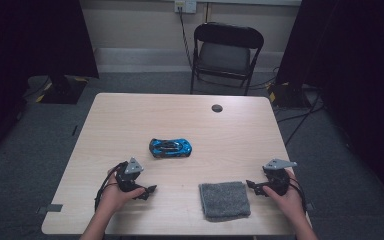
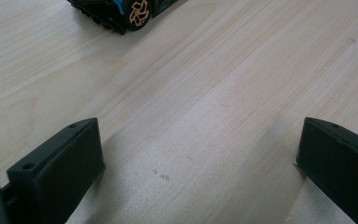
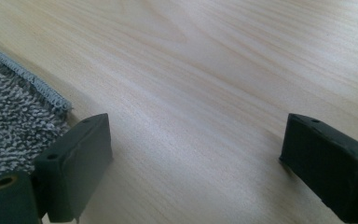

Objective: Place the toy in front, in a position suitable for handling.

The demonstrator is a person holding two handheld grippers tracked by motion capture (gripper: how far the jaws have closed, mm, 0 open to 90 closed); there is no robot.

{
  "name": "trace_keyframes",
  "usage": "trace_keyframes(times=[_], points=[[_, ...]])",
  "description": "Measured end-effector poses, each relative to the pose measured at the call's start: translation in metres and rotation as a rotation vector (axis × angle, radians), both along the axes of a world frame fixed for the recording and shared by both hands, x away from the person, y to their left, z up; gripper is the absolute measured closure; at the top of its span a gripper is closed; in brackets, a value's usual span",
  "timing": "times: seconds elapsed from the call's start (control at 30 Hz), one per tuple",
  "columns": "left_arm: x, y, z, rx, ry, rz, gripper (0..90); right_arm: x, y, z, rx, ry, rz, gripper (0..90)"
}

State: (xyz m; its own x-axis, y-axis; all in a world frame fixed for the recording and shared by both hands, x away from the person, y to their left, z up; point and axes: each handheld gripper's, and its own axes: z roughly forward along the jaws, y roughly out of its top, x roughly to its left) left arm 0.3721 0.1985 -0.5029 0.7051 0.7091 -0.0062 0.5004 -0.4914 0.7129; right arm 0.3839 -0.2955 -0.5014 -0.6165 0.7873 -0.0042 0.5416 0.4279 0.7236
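While both hands rest low at the near edge of the wooden counter (image 1: 130, 115), each holds a gripper with its fingers released and nothing between them. The left gripper (image 1: 150, 190) sits at the near left, pointing toward the middle of the counter; in the left gripper view its two black fingers (image 2: 60, 172) stand wide apart over bare wood, with only grain between them. The blue toy car (image 1: 170, 147) lies on its wheels near the centre of the counter, beyond the left gripper and apart from it; the left gripper view catches just its lower edge (image 2: 121, 14) at the top, one wheel with orange spokes showing. The right gripper (image 1: 252, 186) sits at the near right, pointing left toward the grey towel (image 1: 224, 200). The towel lies flat, folded into a rough square, at the near edge between the two hands, closer to the right one. In the right gripper view the fingers (image 3: 74, 163) are spread wide above the wood, and the towel's stitched corner (image 3: 14, 116) lies just beside the left finger; whether they touch cannot be told. Car and towel are well apart. A small dark round spot (image 1: 217, 108) marks the far side of the counter. Behind it stands a black folding chair (image 1: 227, 50) on grey floor, cables trailing nearby.
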Motion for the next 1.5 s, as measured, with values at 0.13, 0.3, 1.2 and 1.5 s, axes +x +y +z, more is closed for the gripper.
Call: trace_keyframes(times=[0.13,0.3,1.2,1.5], points=[[0.000,0.000,0.000,0.001,0.000,0.002,0.0,0.000,0.000,0.000,0.001,0.001,0.003,7.5],[0.000,0.000,0.000,0.000,0.000,0.003,0.0,0.001,0.000,0.000,0.000,0.001,0.004,7.5],[0.047,-0.011,0.040,-0.045,-0.045,-0.082,15.7,0.001,0.000,0.000,0.000,0.001,0.004,7.5],[0.069,-0.021,0.046,-0.055,-0.039,-0.100,15.6,0.001,0.000,0.000,0.001,0.001,0.004,7.5]])
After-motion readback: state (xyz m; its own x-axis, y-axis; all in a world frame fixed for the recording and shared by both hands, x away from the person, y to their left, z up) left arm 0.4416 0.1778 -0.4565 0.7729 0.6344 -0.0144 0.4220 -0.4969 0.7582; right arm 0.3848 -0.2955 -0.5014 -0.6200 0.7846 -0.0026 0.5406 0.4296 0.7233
